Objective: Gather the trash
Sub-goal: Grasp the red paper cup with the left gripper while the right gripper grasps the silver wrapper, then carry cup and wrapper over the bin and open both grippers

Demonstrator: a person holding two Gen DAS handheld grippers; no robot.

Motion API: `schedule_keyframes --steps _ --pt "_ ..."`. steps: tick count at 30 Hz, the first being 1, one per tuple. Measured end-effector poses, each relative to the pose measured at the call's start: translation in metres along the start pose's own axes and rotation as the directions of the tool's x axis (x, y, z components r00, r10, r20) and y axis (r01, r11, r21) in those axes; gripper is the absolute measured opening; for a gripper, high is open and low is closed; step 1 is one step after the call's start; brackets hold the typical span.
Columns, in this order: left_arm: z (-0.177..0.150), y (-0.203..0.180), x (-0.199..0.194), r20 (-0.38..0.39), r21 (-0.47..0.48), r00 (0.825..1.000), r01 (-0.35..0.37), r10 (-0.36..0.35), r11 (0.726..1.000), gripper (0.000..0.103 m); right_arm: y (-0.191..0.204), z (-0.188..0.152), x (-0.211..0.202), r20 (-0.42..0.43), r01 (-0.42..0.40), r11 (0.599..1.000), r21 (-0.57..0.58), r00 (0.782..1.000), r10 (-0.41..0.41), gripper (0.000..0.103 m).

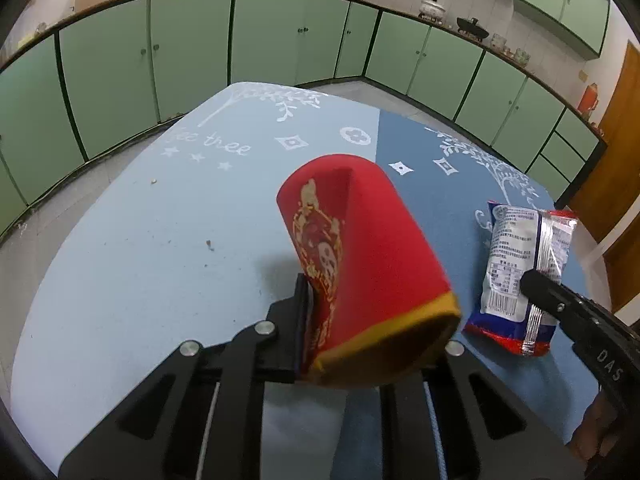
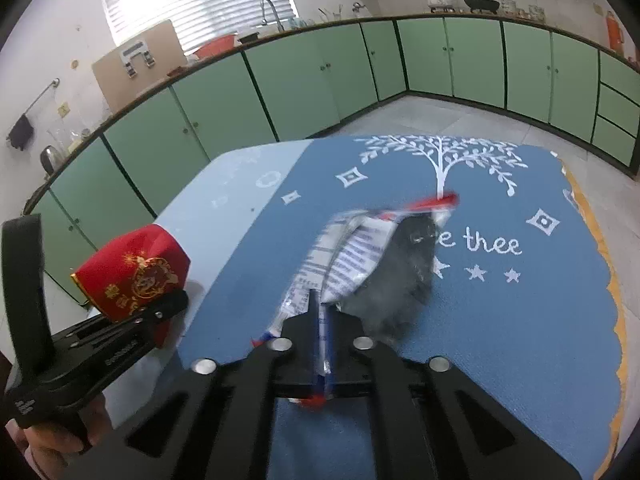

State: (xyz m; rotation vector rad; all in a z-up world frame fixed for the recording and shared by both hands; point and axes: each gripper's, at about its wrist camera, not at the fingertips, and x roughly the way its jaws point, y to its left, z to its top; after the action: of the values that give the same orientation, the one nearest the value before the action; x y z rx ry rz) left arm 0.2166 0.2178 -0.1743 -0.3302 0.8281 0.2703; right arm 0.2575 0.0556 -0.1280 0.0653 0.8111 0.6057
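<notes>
My left gripper [image 1: 372,320] is shut on a red paper cup [image 1: 368,240] with gold print and a gold rim, holding it tilted above the blue table cloth [image 1: 160,260]. The cup also shows at the left of the right wrist view [image 2: 136,272]. My right gripper [image 2: 322,344] is shut on a white, blue and red snack wrapper [image 2: 348,256], lifted over the darker blue cloth [image 2: 520,320]. The wrapper also shows in the left wrist view [image 1: 516,272], with a right finger [image 1: 536,284] across it.
Small crumbs [image 1: 209,245] lie on the light blue half of the cloth. Green cabinets [image 1: 192,52] and a counter run around the room behind the table. A wooden door [image 1: 616,168] is at the right.
</notes>
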Motion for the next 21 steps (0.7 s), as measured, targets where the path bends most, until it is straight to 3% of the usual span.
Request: schedule_keyframes --steps 12,21 --pt "-0.009 -0.055 -0.045 0.045 0.103 0.989 0.133 -0.138 0.986 0.012 -0.024 -0.005 -0.076 0.084 0.011 0.999 0.034 0.996 -0.014 0.002" --pt "-0.038 -0.144 -0.08 0.018 0.249 0.954 0.286 -0.3 0.925 0.012 -0.074 -0.038 -0.163 0.13 0.115 0.987 0.11 0.983 -0.129 0.002"
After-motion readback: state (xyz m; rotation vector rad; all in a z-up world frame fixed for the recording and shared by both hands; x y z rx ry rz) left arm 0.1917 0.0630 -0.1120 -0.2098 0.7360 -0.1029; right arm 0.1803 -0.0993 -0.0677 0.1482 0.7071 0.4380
